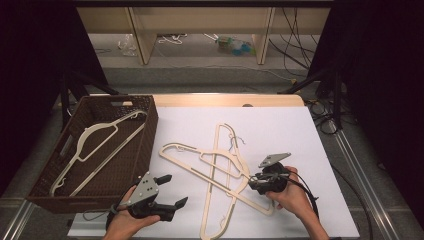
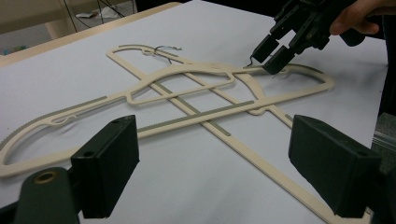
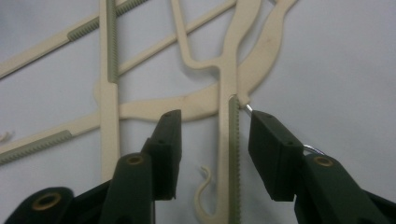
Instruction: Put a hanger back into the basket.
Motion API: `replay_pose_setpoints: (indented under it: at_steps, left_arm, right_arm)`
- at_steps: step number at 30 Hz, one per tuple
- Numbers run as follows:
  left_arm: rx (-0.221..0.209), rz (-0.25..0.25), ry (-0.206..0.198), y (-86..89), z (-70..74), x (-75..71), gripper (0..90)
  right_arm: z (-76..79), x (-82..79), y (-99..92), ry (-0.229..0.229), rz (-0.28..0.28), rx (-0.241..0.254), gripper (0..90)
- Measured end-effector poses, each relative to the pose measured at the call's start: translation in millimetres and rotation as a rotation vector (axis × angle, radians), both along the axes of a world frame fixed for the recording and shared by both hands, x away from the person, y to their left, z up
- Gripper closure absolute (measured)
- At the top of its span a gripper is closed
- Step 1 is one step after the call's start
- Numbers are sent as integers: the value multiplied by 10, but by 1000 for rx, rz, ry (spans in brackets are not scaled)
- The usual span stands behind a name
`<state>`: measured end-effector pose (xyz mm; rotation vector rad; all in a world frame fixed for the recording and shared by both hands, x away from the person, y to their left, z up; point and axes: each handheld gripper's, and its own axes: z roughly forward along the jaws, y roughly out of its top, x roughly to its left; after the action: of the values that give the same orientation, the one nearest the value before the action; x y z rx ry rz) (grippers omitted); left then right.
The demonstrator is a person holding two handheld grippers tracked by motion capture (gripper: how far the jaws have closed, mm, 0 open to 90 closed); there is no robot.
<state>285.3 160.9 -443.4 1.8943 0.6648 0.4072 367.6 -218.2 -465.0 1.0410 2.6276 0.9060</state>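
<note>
Down at lower centre of the high view, two cream hangers (image 1: 220, 175) lie crossed on the white worktop (image 1: 280, 130). Right claw (image 1: 253, 182) straddles one hanger's bar, jaws half-narrowed, pads not pressing. Left claw (image 1: 175, 191) hovers wide open, lower left, beside the basket (image 1: 145, 145).

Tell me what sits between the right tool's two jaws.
In the right gripper view, the right tool straddles a cream hanger's ribbed bar; gaps show on both sides, and the metal hook touches one jaw.
</note>
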Motion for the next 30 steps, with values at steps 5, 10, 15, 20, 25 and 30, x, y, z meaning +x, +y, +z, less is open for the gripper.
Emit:
replay_pose_setpoints:
  at_steps: [5, 10, 15, 20, 25, 30]
  left_arm:
    - [12, 5, 2, 9, -4, 6, 166]
    - [6, 2, 9, -1, -15, 11, 168]
    - [11, 3, 20, -8, -24, 6, 170]
    - [12, 5, 24, -14, -37, 9, 172]
    - [25, -6, 16, -10, -47, 23, 173]
    - [30, 2, 27, -21, -58, 24, 175]
  right_arm:
    - [-29, 41, 42, 32, 6, -41, 596]
    - [-47, 75, 49, 39, 21, -55, 641]
    - [-49, 89, 67, 37, 33, -76, 683]
    - [-33, 107, 83, 65, 9, -85, 734]
    - [-39, 86, 108, 54, -13, -101, 732]
    - [-38, 98, 118, 44, -12, -111, 790]
